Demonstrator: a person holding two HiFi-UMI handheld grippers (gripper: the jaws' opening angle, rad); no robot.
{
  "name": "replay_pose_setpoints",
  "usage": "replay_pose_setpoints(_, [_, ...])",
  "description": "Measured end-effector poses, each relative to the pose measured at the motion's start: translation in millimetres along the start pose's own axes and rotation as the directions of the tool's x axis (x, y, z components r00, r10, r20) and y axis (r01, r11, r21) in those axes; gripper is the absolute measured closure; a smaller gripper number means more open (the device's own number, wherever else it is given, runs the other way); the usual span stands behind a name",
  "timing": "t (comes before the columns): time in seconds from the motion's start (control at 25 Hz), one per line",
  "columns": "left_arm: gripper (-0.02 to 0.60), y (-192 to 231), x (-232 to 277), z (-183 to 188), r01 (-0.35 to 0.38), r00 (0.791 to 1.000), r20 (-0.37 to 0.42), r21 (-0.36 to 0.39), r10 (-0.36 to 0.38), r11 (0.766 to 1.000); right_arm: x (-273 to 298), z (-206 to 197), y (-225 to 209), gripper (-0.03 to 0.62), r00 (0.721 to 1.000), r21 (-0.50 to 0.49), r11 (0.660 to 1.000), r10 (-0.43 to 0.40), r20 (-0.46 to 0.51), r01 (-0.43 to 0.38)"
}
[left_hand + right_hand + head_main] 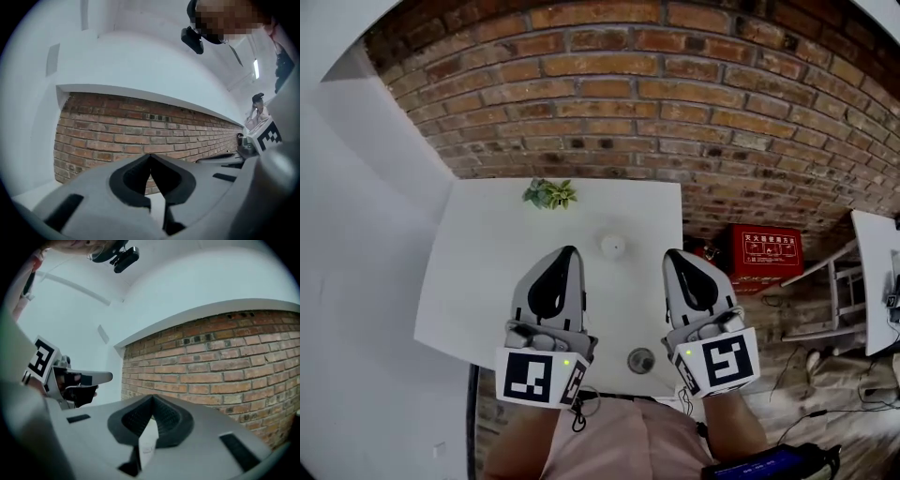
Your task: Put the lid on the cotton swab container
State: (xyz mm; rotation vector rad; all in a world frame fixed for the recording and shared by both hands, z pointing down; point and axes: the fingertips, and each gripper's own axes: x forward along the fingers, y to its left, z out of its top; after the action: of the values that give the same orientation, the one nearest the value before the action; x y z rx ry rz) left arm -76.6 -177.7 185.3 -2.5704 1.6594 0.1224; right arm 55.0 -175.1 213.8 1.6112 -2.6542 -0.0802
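Two small round things lie on the white table [487, 281] in the head view. One is white [612, 246] and sits beyond the grippers near the middle. The other is clear-grey [640, 360] and sits close to the front edge between the two gripper bodies. Which is the lid and which the container I cannot tell. My left gripper [573, 250] [150, 154] is held above the table with its jaws shut and empty, tip pointing at the brick wall. My right gripper [672, 253] [152, 397] is level beside it, also shut with nothing in it. Neither touches either round thing.
A small green plant [549, 193] stands at the table's far edge against the brick wall [675, 103]. A white wall runs along the left. On the floor to the right are a red box [766, 255] and a white rack [834, 291]. The person's lap is below the front edge.
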Motion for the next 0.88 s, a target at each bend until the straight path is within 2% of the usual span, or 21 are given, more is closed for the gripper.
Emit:
replay_pose_setpoints(0.12, [0.582,-4.7,-0.2,2.2,0.005,1.000,0.004,0.001,-0.005,1.000,-3.8,1.7,0.6,0.591,1.000,-0.026,1.000,-0.002,0.002,0.002])
replay_pose_setpoints(0.88, [0.582,-15.4,13.2,-9.3,0.043,0.999,-0.031,0.001,-0.043,0.999,-0.3,-3.3,-7.3,0.591,1.000,0.008,1.000,-0.011,-0.004,0.011])
